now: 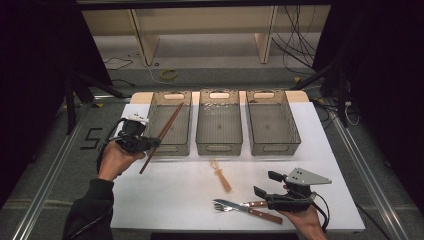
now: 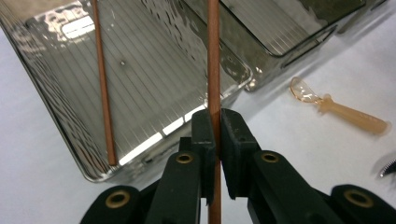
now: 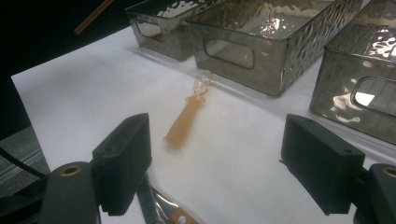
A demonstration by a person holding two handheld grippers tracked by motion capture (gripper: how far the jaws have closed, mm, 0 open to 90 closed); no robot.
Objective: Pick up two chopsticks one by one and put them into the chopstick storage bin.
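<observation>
My left gripper [image 1: 151, 143] is shut on a brown chopstick [image 1: 165, 132], which slants up over the near end of the left clear bin [image 1: 170, 149]. In the left gripper view the held chopstick [image 2: 213, 56] runs straight up between the closed pads. A second chopstick [image 2: 103, 88] lies inside that bin [image 2: 51, 112]. My right gripper [image 1: 265, 183] stands open near the table's front right, with nothing between its jaws. Its own view shows the gripper [image 3: 219, 168] pointing at an amber plastic spoon [image 3: 187, 121].
Three clear bins stand in a row at the back, the middle bin [image 1: 219, 148] and right bin [image 1: 272, 148] holding nothing I can see. The spoon [image 1: 221, 176] lies mid-table. A fork [image 1: 227, 204] and knife [image 1: 261, 214] with wooden handles lie by the right gripper.
</observation>
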